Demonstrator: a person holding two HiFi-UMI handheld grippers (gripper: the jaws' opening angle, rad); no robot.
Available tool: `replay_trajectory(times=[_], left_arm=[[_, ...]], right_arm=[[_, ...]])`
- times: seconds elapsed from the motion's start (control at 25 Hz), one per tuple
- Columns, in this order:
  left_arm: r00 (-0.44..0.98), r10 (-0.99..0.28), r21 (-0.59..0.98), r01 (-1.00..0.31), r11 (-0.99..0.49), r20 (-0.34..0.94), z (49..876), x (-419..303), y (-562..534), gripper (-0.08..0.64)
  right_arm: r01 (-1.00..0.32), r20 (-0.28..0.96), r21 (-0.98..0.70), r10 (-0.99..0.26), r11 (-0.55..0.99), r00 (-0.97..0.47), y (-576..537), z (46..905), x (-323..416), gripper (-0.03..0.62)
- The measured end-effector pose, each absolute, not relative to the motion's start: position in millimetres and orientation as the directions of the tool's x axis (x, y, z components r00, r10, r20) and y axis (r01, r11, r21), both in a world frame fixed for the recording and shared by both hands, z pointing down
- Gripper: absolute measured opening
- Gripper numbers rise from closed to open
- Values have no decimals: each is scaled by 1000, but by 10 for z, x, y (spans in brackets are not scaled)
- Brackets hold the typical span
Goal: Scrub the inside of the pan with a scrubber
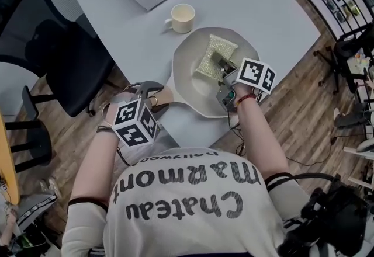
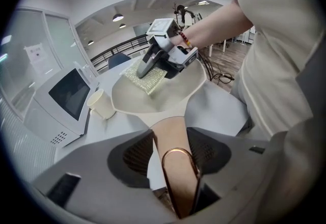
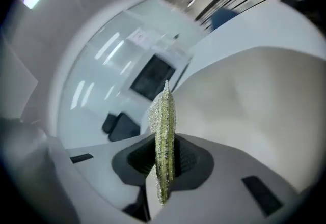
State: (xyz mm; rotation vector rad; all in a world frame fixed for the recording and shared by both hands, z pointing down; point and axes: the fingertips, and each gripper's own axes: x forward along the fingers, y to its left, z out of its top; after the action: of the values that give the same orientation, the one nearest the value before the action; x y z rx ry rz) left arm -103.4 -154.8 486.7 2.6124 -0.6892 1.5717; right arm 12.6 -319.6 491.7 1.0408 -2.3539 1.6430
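Clearly, the right hand-held gripper (image 1: 221,65) pinches the scrubber (image 1: 215,53) over the pan (image 1: 190,77), upper right of the left hand-held gripper (image 1: 153,98) clamping its handle (image 1: 165,97).

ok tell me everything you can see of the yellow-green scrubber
The yellow-green mesh scrubber is a flat, rectangular, glittery woven pad. The right gripper is shut on one edge, clamping both faces. The rest spreads over the far inside of the cream round pan, seemingly resting on it.

Pale shirt (image 1: 187,203) bore "Chateau Marmont" in large dark letters, smaller "hollywood" beside it, partly seen as "holly" in left gripper view
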Motion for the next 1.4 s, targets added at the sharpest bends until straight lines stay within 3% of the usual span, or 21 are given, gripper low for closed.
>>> replay_trajectory(times=[0.12, 0.28, 0.56, 0.72, 0.88, 1.12, 1.4], left_arm=[[410, -349, -197, -368, -909, 843, 4884, -1073, -1550, 219], [409, -332, -191, -348, -918, 850, 4871, -1066, -1568, 225], [433, -291, -168, -300, -939, 853, 4823, -1017, -1558, 229], [448, -250, -131, -280, -951, 859, 4833, -1080, -1578, 232], [478, -222, -99, -269, -958, 850, 4824, -1124, -1589, 241], [510, -211, -83, -262, -962, 834, 4812, -1086, -1589, 249], [544, -201, -45, -286, -957, 815, 4812, -1166, -1596, 245]], right_arm=[[-437, 432, -753, -132, 492, -892, -2701, 4816, -457, 55], [-408, 591, -547, -8, 731, -807, -2442, 5021, -669, 55], [-409, 721, -290, -83, 865, -687, -2466, 5194, -788, 54], [-412, 834, -100, -149, 905, -531, -2566, 5454, -721, 52], [-451, 915, -30, -157, 892, -371, -2658, 5633, -640, 52], [-436, 941, 186, -288, 880, -179, -2870, 5708, -551, 52], [-554, 928, 277, -369, 785, -58, -3185, 5725, -226, 48]])
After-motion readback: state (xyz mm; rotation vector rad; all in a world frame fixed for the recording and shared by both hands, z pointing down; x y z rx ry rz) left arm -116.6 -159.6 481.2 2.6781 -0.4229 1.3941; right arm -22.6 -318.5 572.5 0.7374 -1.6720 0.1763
